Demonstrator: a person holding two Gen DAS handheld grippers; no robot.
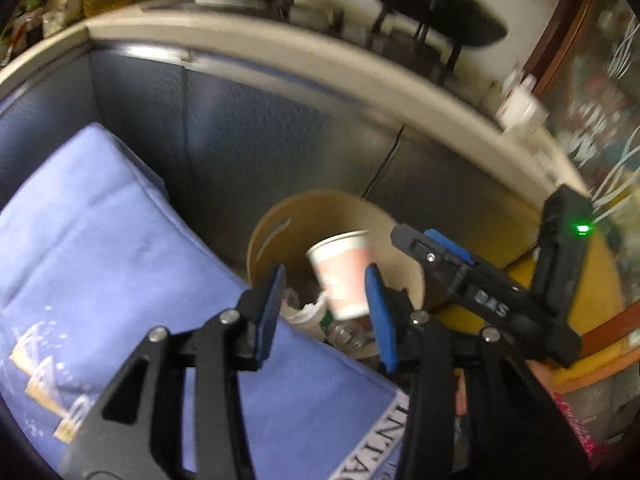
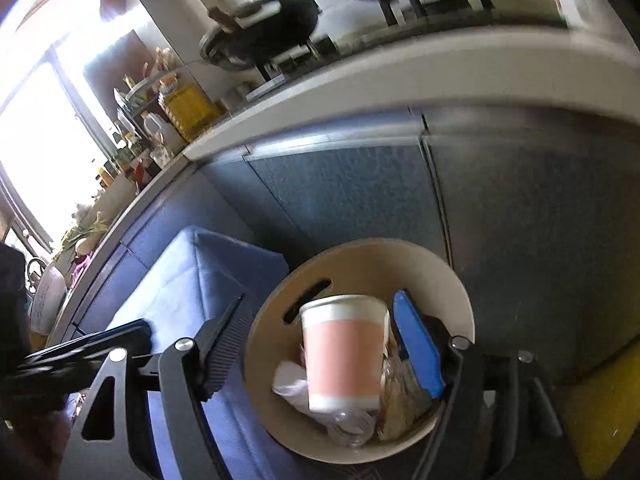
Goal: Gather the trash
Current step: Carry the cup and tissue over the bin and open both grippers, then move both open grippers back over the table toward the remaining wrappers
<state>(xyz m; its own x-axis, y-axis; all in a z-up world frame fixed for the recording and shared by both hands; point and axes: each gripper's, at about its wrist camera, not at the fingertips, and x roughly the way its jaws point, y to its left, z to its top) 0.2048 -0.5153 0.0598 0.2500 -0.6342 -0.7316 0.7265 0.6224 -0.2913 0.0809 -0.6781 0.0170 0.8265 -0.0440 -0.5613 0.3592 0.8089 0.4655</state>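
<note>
Kitchen cabinets with dark blue-grey doors run behind everything, under a pale tabletop (image 2: 360,92) that carries a stove with black pans (image 2: 264,36), oil bottles (image 2: 188,108) and jars toward the bright window. Below, a round beige bin (image 2: 400,252) stands on the floor just beside a blue cushion (image 1: 100,220).

A pink-and-white paper cup (image 2: 344,356) sits in the mouth of the bin, over crumpled white paper (image 2: 292,384) and a clear plastic bottle (image 2: 352,428). It looks to be dropping or just resting on the heap; motion blur makes that hard to settle.

Both tongs are spread and pinch nothing. The left tongs (image 1: 324,312) frame the cup without pressing it, and the right tongs (image 2: 320,352) stand wide on either side of it, above the rim.

For this step, the judgement is simple: keep the tongs spread until the cup has clearly settled inside the rim, then draw both straight back so no pad catches the cup's lip or tips the light bin. A snagged rim is the likeliest slip, given how close the blue pads sit.
</note>
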